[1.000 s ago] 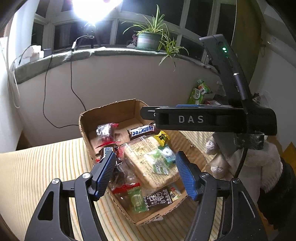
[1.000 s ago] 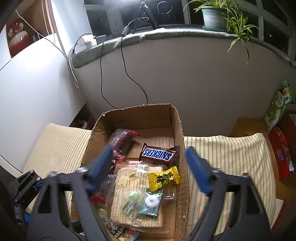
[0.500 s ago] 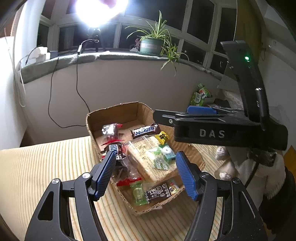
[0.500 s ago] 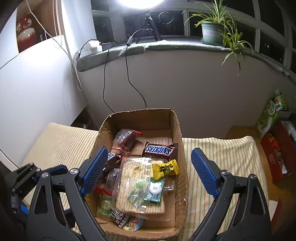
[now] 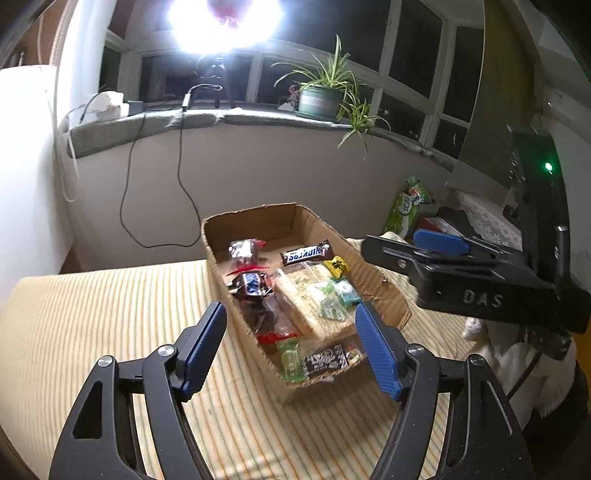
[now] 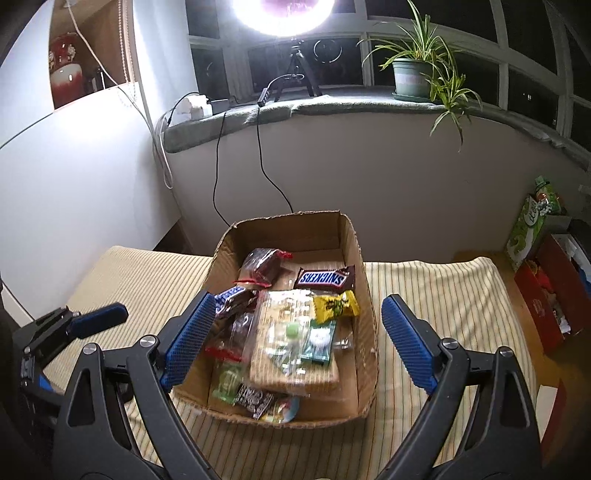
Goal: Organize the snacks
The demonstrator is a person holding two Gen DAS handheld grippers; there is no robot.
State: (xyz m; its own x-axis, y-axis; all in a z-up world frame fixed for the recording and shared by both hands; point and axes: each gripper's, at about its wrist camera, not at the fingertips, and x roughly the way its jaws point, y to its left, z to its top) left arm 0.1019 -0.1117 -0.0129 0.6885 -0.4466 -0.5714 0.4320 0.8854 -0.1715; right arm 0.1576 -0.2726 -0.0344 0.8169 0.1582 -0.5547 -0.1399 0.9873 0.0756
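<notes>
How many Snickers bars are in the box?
2. One Snickers bar lies by the far wall; another, half hidden, lies at the left side. The box is crowded, so more may be hidden.

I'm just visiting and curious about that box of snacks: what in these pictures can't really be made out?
- Snacks at the bottom of the cardboard box: both views, buried under the big clear cracker pack.
- Print on the small green candy: left view, too small and blurred.
- The window: both views, washed out by the bright lamp.
- Red box on the floor: right view, cut by the edge.
- Person holding the grippers: out of frame.
</notes>
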